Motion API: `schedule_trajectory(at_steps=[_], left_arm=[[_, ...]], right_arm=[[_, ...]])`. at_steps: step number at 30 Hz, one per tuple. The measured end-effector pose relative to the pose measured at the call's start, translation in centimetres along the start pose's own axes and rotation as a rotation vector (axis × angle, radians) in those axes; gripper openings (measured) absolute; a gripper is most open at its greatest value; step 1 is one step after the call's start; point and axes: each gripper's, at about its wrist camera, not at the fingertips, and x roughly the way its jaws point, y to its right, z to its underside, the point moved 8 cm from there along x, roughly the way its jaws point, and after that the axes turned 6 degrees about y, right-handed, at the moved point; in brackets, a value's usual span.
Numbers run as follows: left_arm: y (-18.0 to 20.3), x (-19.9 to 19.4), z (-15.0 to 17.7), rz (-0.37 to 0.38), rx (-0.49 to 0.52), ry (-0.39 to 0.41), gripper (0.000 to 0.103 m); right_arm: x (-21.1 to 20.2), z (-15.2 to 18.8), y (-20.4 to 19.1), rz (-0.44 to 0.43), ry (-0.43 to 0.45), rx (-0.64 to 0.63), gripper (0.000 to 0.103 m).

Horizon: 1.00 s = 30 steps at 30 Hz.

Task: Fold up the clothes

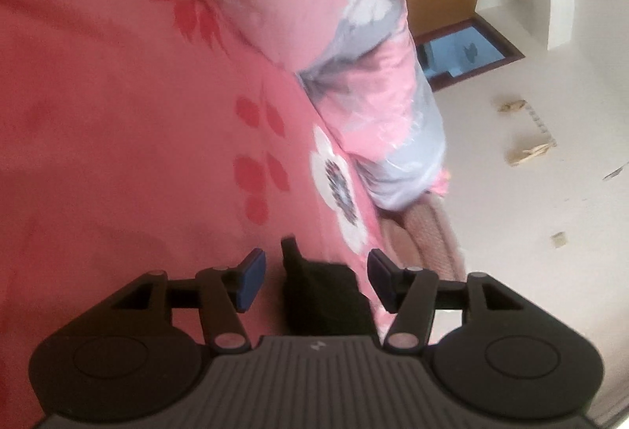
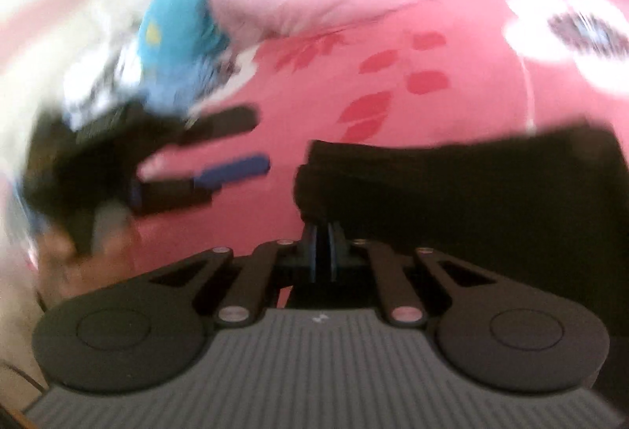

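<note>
A bed covered by a pink floral sheet (image 1: 118, 94) fills both wrist views, with a rolled pink and grey quilt (image 1: 373, 83) lying along its far right edge in the left wrist view. A pale floor shows beyond it.

On the sheet lies a black garment (image 2: 452, 185), the piece to be folded. In the right wrist view it stretches as a long dark band from the middle out to the right, so its long axis runs left to right across that view.

The right gripper (image 2: 323, 252) has its fingers pressed together on the near left end of that garment, clamping the cloth. The view is motion-blurred.

The left gripper (image 1: 312, 277) has its blue-padded fingers spread wide apart and holding nothing. A dark bunch of the garment sits just in front of it, between the two fingers. Seen from the right wrist, this gripper hovers to the left of the garment's end, a small gap away.

By that placing, the left gripper looks nearest to the free corner.
</note>
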Motion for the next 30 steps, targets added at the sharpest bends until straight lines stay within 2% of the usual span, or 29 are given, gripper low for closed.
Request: schedule_trajectory(at_steps=[2,4,6,11,14,19,22,27,28,30], left_arm=[[0.3,0.2,0.6,0.037,-0.028,-0.033,0.058],[0.8,0.2,1.5,0.072,-0.035,-0.066,0.058],[1.3,0.4,2.2,0.097,-0.035,-0.102,0.058],[1.9,1.7,3.8,0.103,-0.013,-0.157,0.058],[1.7,3.0,4.2,0.078,0.011,-0.169,0.058],[0.8,5.3,4.0,0.082,-0.010,-0.160,0.057],[0.4,5.6,4.0,0.080,-0.011,-0.150,0.052],[0.5,5.6,4.1,0.064,0.042,-0.141,0.049],[0.5,5.6,4.1,0.054,0.061,-0.141,0.049],[0.8,5.7,4.4,0.031,0.117,-0.140,0.048]], right_arm=[[-0.4,0.1,1.1,-0.026,0.021,0.094,0.004],[-0.7,0.3,1.5,-0.036,0.033,0.127,0.004],[-0.9,0.4,1.5,-0.042,0.040,0.132,0.004],[-0.7,0.4,1.3,-0.052,0.055,0.118,0.004],[-0.8,0.5,1.0,-0.068,0.065,0.114,0.004],[-1.0,0.6,0.6,-0.093,0.081,0.107,0.004],[-1.0,0.7,0.7,-0.105,0.080,0.098,0.004],[-2.0,1.0,0.8,-0.125,0.055,0.073,0.012],[-2.7,1.0,1.0,-0.129,0.053,0.067,0.016],[-4.9,0.6,2.2,-0.131,0.076,0.072,0.030]])
